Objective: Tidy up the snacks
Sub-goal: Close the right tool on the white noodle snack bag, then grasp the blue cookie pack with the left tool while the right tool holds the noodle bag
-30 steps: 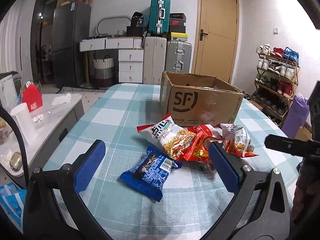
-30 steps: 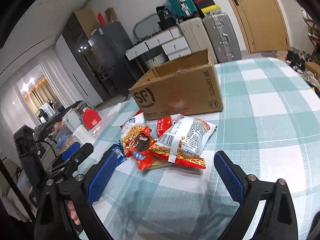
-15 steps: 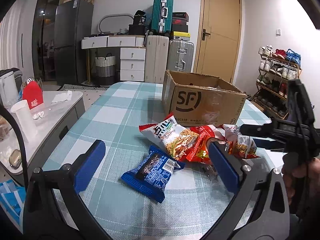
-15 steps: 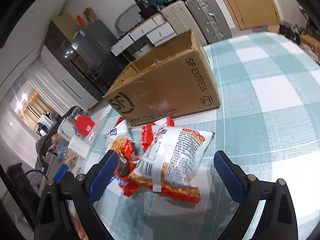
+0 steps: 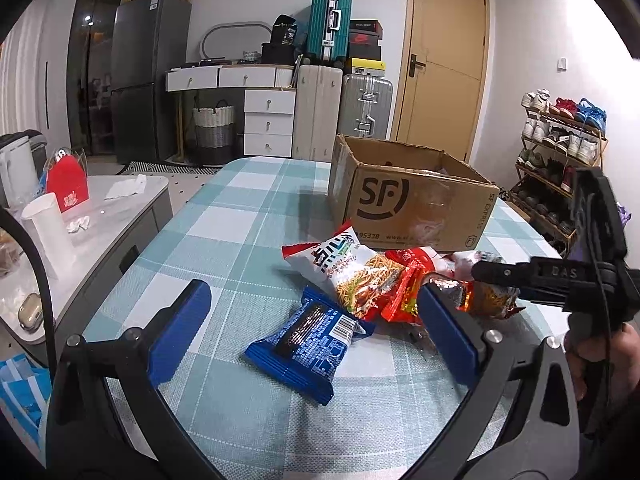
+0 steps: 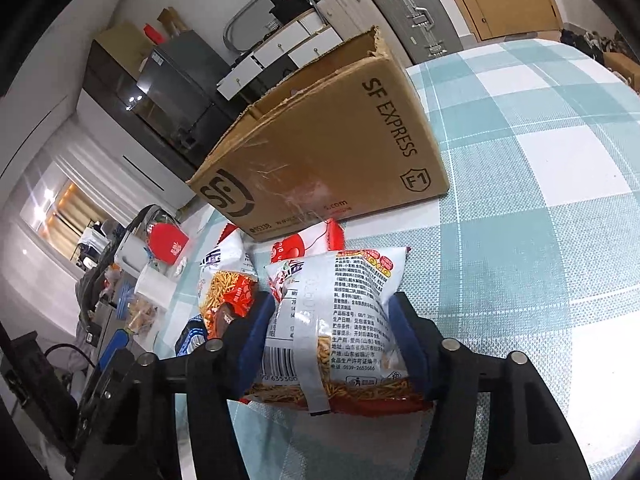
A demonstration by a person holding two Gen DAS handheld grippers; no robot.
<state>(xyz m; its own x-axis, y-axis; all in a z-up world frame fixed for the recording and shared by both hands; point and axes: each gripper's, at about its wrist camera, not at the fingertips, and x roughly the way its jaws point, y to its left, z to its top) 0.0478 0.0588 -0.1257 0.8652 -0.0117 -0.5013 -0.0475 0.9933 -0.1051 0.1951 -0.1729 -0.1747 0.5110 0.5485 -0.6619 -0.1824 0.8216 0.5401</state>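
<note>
Right gripper [image 6: 332, 340] pinches the noodle bag [image 6: 340, 312] across its middle, low over the table [image 6: 520, 240] just in front of the box [image 6: 328, 136]; lift gently, since crinkly film slips and the noodles inside crush. Left gripper [image 5: 316, 332] hangs spread above the blue packet [image 5: 312, 340], glossy and flat.

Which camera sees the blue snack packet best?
The left wrist view: the blue foil snack packet lies whole on the checked table between the open left gripper fingers. The right wrist view shows only a blue sliver beside the gripped noodle bag.
</note>
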